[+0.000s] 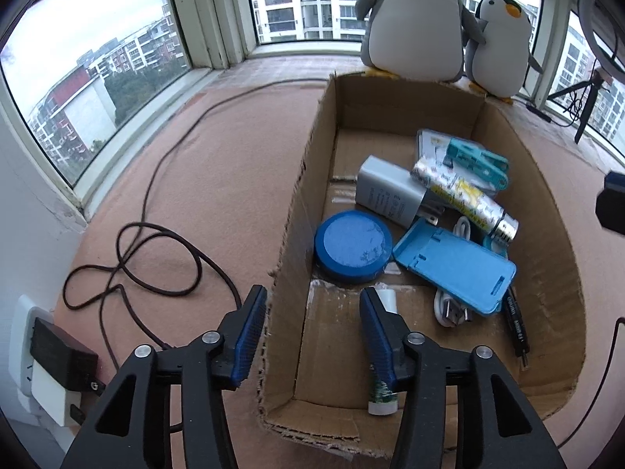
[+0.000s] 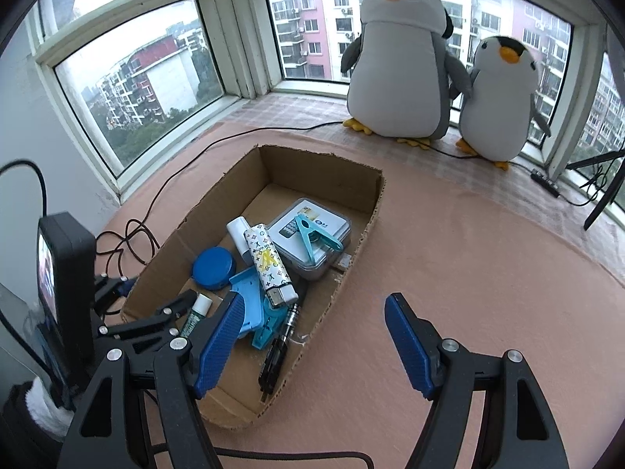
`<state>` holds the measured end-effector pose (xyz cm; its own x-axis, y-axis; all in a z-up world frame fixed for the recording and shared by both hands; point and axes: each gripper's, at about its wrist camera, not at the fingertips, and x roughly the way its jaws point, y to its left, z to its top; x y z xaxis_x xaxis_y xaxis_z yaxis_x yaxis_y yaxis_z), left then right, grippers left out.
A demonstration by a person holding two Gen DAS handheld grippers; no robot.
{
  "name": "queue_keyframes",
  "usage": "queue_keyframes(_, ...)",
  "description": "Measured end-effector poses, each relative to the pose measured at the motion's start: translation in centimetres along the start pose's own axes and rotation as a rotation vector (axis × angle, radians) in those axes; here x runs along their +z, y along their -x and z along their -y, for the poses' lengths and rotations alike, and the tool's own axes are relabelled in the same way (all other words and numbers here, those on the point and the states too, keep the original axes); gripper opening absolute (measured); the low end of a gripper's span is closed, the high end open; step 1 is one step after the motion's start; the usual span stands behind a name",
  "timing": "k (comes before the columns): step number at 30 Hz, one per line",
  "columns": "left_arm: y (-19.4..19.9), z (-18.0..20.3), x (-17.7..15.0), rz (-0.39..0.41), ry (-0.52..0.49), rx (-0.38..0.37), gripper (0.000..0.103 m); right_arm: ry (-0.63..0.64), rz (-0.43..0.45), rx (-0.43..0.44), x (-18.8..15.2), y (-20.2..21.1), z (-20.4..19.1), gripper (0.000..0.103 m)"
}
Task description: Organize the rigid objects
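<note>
The cardboard box lies open on the pink cloth, its long axis running from 6 toward 12 o'clock in the left wrist view. Past its far end, at 12 to 1 o'clock, stand a large plush penguin and a small plush penguin.

Inside the box, a clear flat case with a printed card lies at the far end, a teal clip on top of it. A grey charger lies with its prongs toward 4 o'clock. The patterned lighter has its long axis from 10 to 4 o'clock, metal head at 4; its print is too small to read. A blue round lid lies flat by the left wall; a blue phone stand sits at its 3 o'clock. A black pen carries lettering I cannot read.

The left gripper is partly open, straddling the box's left wall; a small green-and-white tube lies just beside its right finger, unheld. The right gripper stands wide open and empty.
</note>
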<state>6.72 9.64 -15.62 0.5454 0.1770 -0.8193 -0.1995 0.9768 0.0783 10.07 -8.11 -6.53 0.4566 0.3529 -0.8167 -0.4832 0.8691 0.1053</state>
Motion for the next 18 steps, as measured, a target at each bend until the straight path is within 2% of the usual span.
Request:
queue_keyframes(2, 0.7, 0.0, 0.3, 0.015, -0.001, 0.002, 0.061, 0.006, 0.009, -0.007, -0.2, 0.5, -0.1, 0.072)
queue_keyframes(7, 2.3, 0.3, 0.8, 0.039, -0.009, 0.000, 0.063, 0.013, 0.035, -0.026, -0.6, 1.7, -0.4, 0.076)
queue_keyframes(14, 4.9, 1.0, 1.1, 0.074, -0.031, -0.007, 0.078, -0.020, 0.063, -0.039, -1.3, 3.5, -0.1, 0.080)
queue_keyframes(18, 6.2, 1.2, 1.4, 0.086, -0.033, -0.019, 0.081, -0.042, 0.065, -0.054, -1.8, 4.3, 0.1, 0.084)
